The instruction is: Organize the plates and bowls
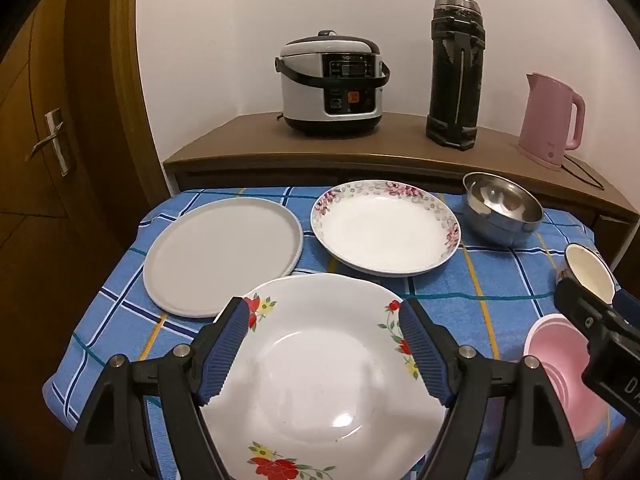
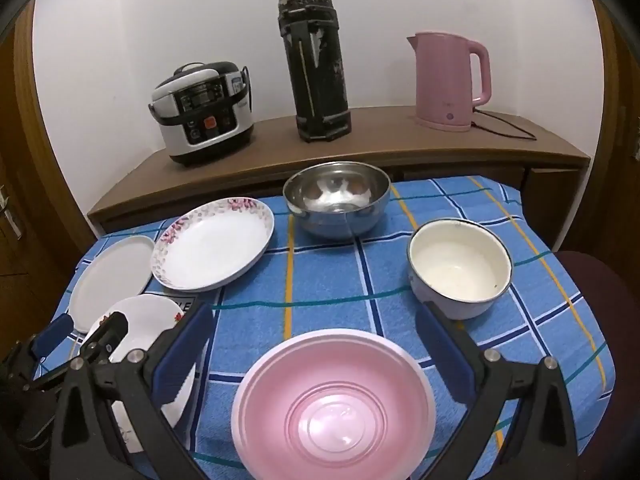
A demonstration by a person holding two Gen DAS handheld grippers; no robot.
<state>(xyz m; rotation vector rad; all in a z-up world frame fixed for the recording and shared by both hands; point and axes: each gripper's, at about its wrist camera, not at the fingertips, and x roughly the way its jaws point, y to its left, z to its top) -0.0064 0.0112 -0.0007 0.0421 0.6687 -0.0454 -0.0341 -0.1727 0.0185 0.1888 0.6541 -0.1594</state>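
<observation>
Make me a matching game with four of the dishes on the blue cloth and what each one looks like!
Things:
1. plain plate
2. near plate
3. metal bowl
4. front bowl

Looks:
A. pink inside
B. shiny silver
C. red flowers on the rim
D. grey, no pattern

Pairs: 1-D, 2-C, 3-B, 4-A

- Flowered plate [image 1: 320,372] lies nearest on the table [image 1: 480,280].
- Flat plate [image 1: 222,254] at its 11 o'clock, just beside it.
- Rimmed plate [image 1: 386,228] at 12 o'clock.
- Steel bowl [image 2: 336,198] at the rimmed plate's 3 o'clock.
- Enamel bowl [image 2: 460,266] at the steel bowl's 4 o'clock.
- Plastic bowl [image 2: 334,406] at the enamel bowl's 7 o'clock.
- Behind the table, on a counter [image 2: 400,148]: cooker [image 2: 202,112], flask [image 2: 316,64], kettle [image 2: 450,80].
</observation>
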